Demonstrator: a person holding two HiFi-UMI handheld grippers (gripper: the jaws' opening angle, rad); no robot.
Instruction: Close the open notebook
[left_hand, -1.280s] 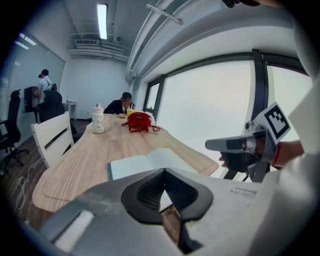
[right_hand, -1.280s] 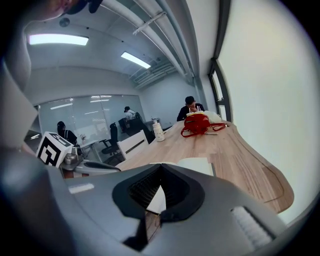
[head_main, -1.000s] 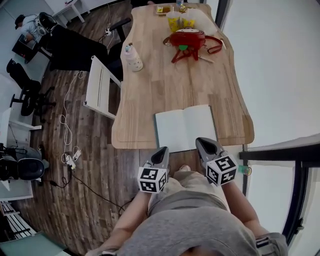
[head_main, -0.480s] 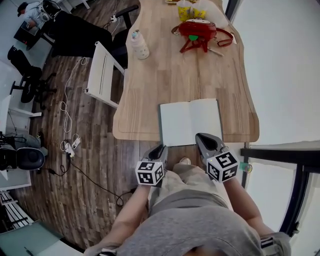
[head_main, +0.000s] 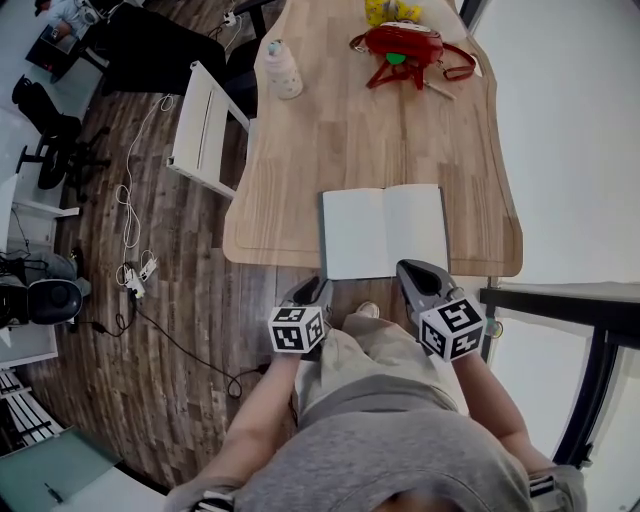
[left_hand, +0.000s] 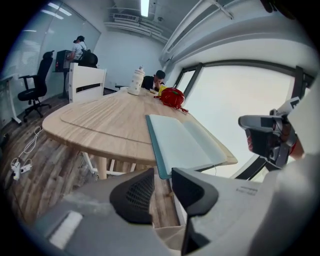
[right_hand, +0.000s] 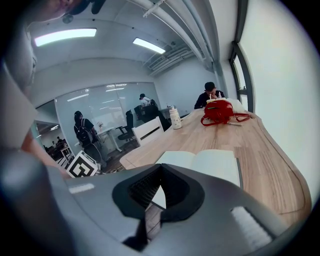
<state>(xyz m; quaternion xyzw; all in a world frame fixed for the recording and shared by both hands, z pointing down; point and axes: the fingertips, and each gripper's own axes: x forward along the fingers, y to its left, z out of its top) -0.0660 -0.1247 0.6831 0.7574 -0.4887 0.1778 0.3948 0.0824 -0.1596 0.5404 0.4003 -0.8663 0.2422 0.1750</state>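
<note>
Lower centre of the head view: left gripper (head_main: 312, 293) hangs off the table's near edge, jaws a narrow slit apart, nothing between them (its own view shows only floor and trouser cloth through the gap). Right gripper (head_main: 418, 275) sits lower centre-right, tips together, also empty.

Up-frame of both: the open notebook (head_main: 385, 230), flat on the table (head_main: 350, 130) at its near lip, blank pages up, near-left corner seemingly a little past the wood. The spine runs up-down in frame, directly away from the person, so the pages fold sideways.

Right gripper is nearer, with its tips just below the right page's near edge. Left gripper is just outside the left page's near corner, slightly apart from it.

Judgement: a lift of the right cover's outer edge, swung leftward over the spine, looks the shorter route.
</note>
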